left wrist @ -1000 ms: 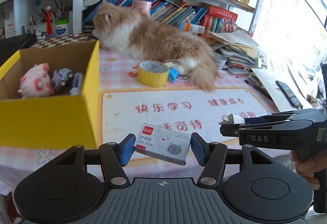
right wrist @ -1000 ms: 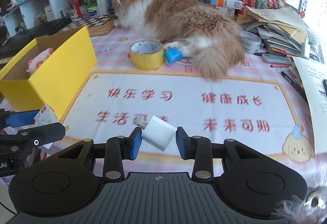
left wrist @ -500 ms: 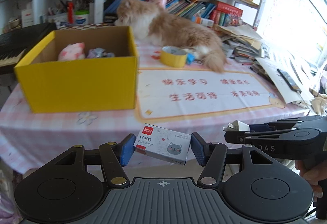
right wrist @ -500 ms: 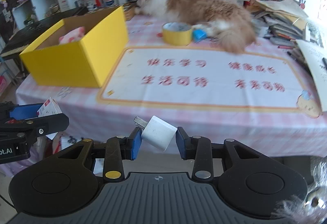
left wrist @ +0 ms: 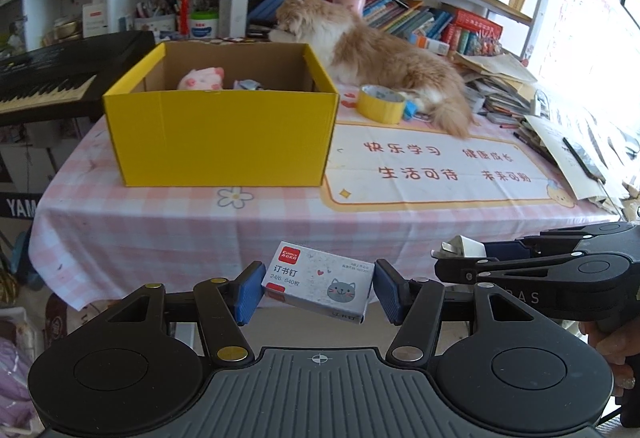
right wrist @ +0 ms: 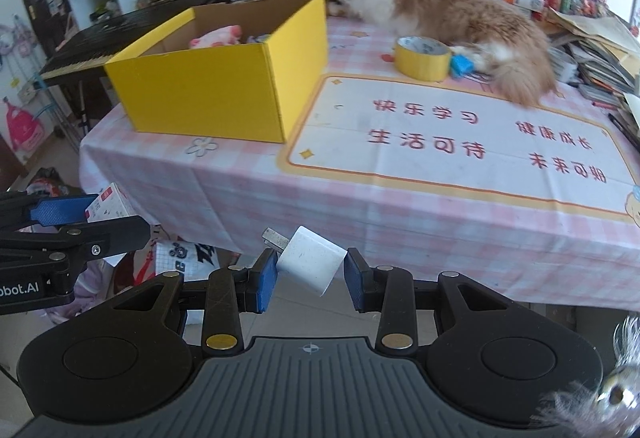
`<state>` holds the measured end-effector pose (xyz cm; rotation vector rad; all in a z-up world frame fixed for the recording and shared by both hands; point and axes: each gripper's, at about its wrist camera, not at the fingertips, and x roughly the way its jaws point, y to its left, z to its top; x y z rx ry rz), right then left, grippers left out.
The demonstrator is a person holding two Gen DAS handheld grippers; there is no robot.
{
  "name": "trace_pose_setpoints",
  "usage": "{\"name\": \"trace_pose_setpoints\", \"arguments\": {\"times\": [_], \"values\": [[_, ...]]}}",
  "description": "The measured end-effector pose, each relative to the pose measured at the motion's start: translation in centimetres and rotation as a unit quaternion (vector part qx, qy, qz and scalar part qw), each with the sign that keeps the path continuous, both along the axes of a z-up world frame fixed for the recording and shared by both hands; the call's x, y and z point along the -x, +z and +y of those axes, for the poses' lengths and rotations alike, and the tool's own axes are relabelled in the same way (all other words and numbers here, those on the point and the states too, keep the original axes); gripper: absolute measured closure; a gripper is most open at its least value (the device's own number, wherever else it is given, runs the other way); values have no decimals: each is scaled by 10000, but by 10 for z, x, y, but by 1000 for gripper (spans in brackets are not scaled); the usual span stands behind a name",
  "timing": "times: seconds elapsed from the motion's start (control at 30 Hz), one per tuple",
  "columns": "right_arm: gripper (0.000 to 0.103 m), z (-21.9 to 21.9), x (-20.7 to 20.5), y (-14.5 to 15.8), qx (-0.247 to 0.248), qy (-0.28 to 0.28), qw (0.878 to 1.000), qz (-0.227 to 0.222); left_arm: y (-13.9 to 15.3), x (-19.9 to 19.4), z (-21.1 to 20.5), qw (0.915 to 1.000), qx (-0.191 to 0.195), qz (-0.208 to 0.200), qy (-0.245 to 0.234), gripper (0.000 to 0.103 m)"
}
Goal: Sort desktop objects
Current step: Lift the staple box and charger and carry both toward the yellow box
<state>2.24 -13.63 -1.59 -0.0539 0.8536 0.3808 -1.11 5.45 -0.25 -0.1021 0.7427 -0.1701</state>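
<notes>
Backing both tools off the desk, I now see the whole pink checked tablecloth (left wrist: 132, 234) from beyond its front edge, where a second ago I was close over the printed desk mat (right wrist: 460, 142). My left gripper (left wrist: 318, 288) is clamped on a small white cardboard staple box with a grey cat face (left wrist: 320, 284), held crosswise between the blue pads. My right gripper (right wrist: 311, 270) is clenched on a white cube-shaped plug adapter (right wrist: 314, 262), tilted, prongs up-left. Both items hang in the air in front of the desk, well apart from the open yellow cardboard box (left wrist: 220, 134), which already holds a pink plush toy (left wrist: 200, 78). A yellow tape roll (left wrist: 380, 104) lies beside the fluffy orange-and-white cat (left wrist: 380, 58). I judge the retreat leaves neither item sorted; I must come forward again to drop them in.
</notes>
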Motion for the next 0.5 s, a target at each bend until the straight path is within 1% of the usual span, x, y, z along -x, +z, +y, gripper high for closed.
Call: {"name": "trace_pose_setpoints", "arguments": {"times": [0.5], "values": [[69,13,6,6,135,155,9996,-171,3,4,6,10000,41,-78,42,45]]}}
